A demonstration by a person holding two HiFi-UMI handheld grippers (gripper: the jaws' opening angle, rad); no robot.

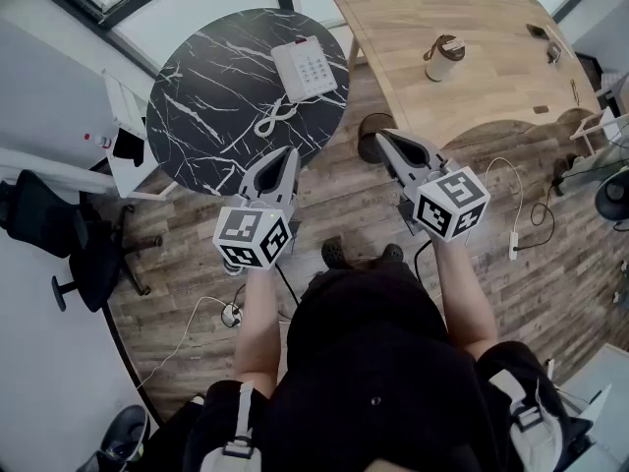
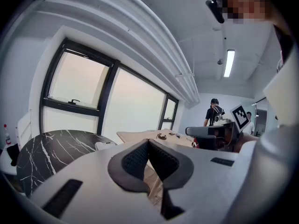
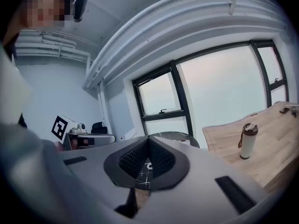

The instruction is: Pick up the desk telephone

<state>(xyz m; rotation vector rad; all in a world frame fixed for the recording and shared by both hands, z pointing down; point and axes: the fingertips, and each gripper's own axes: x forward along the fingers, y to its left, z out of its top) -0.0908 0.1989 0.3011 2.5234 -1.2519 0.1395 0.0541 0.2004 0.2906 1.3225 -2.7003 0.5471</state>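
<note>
The white desk telephone [image 1: 305, 69] lies on the far right part of the round black marble table [image 1: 211, 96], its coiled cord [image 1: 278, 118] trailing toward the near edge. My left gripper [image 1: 291, 152] hovers shut over the table's near rim, short of the cord, with nothing in it. My right gripper [image 1: 383, 136] is shut and empty over the wooden floor, right of the table. In the left gripper view the left gripper [image 2: 148, 141] has its jaws together, and the telephone [image 2: 103, 145] shows just past them. The right gripper [image 3: 148, 138] looks the same, pads touching.
A wooden table [image 1: 491, 77] with a flask [image 1: 444, 59] stands at the right rear. A black office chair [image 1: 59, 244] sits at the left, next to a white shelf [image 1: 123, 136]. Cables [image 1: 231, 313] and a white adapter [image 1: 514, 239] lie on the floor.
</note>
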